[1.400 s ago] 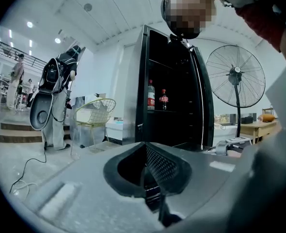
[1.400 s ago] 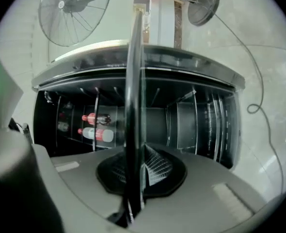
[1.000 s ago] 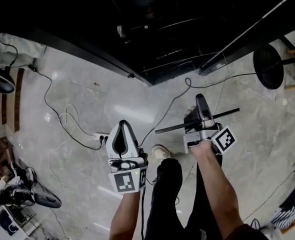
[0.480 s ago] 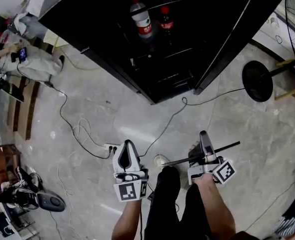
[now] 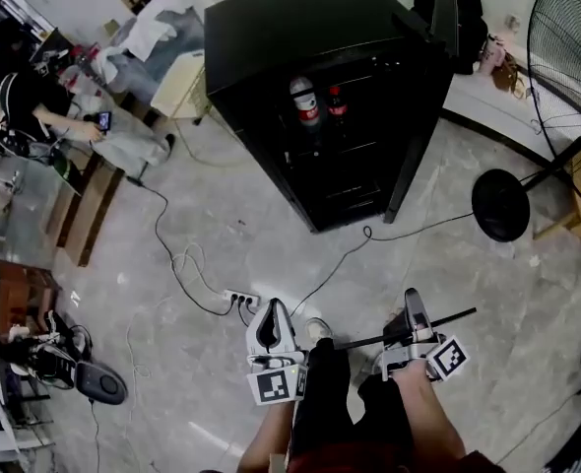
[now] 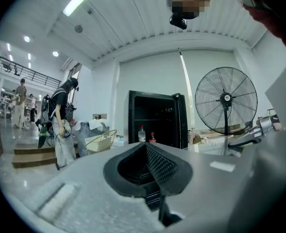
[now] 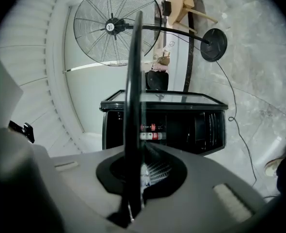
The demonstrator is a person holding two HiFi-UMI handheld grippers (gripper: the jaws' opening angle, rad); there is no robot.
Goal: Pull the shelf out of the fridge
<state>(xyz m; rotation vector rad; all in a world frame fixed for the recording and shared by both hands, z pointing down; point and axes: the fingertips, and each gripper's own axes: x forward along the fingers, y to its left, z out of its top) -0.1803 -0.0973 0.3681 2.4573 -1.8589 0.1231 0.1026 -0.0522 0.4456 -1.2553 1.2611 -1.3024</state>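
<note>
The black fridge (image 5: 300,28) stands at the top of the head view, its door (image 5: 419,116) swung open to the right. Two bottles (image 5: 305,100) stand inside. The shelf (image 5: 450,316), a thin dark panel seen edge-on, is outside the fridge, well back from it over the floor. My right gripper (image 5: 410,308) is shut on it. In the right gripper view the shelf (image 7: 133,81) runs up between the jaws of my right gripper (image 7: 133,178). My left gripper (image 5: 271,325) is shut and holds nothing. In its own view my left gripper (image 6: 150,164) points at the fridge (image 6: 157,120).
A large pedestal fan (image 5: 566,37) with a round base (image 5: 500,205) stands right of the fridge. A power strip (image 5: 241,299) and loose cables lie on the grey floor between me and the fridge. A person (image 5: 25,97) stands at far left by clutter.
The fridge has shifted from close at the top of the picture to whole and farther off. Both grippers sit lower in the picture. The right one still grips the shelf.
</note>
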